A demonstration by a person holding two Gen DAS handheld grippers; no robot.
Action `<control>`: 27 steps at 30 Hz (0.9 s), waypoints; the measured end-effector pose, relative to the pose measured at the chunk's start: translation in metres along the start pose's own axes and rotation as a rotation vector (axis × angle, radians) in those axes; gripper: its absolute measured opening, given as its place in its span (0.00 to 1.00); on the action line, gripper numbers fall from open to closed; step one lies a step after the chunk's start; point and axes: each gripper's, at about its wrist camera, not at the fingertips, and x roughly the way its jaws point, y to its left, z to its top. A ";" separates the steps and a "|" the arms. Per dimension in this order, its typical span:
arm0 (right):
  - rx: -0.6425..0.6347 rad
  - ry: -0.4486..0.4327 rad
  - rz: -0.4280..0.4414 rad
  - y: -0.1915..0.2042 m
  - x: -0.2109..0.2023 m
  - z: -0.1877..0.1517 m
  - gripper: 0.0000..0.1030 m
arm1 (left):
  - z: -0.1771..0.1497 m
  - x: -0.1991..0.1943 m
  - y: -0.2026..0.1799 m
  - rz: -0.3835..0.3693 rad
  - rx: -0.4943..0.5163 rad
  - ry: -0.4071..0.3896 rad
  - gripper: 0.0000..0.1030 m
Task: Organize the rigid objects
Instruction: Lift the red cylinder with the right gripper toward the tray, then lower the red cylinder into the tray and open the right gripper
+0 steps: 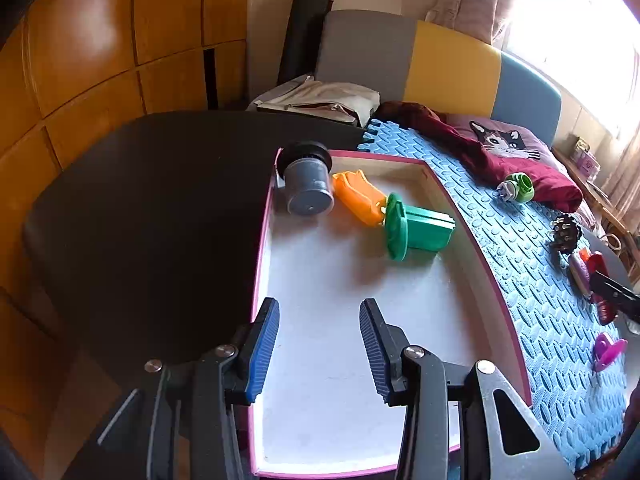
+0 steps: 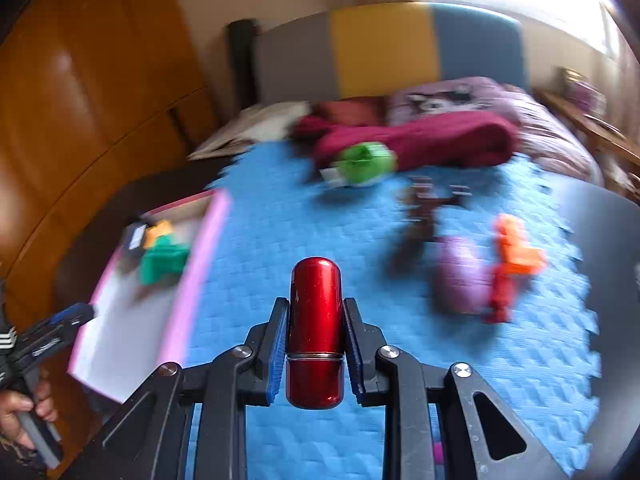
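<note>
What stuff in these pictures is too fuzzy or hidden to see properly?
- Right wrist view: the brown toy and purple thing on the blue mat are blurred by motion.
- Left wrist view: the red capsule sits at the edge, partly behind a dark hand-held gripper finger.
- Left wrist view: the window is washed out by glare.

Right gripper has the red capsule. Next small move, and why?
Probably carry it left over the pink-rimmed tray and lower it onto bare floor. The right gripper is shut on the red capsule above the blue mat; sorted pieces already lie in the tray.
</note>
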 end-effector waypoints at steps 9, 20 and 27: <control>-0.138 0.063 0.135 0.088 0.042 0.017 0.25 | -0.002 0.000 0.015 -0.002 -0.039 0.000 0.42; -0.228 0.226 0.073 0.125 0.117 0.015 0.26 | -0.002 0.002 0.028 0.009 -0.066 0.004 0.42; -0.204 0.176 0.115 0.120 0.102 0.014 0.33 | 0.001 0.000 0.024 0.008 -0.053 -0.006 0.43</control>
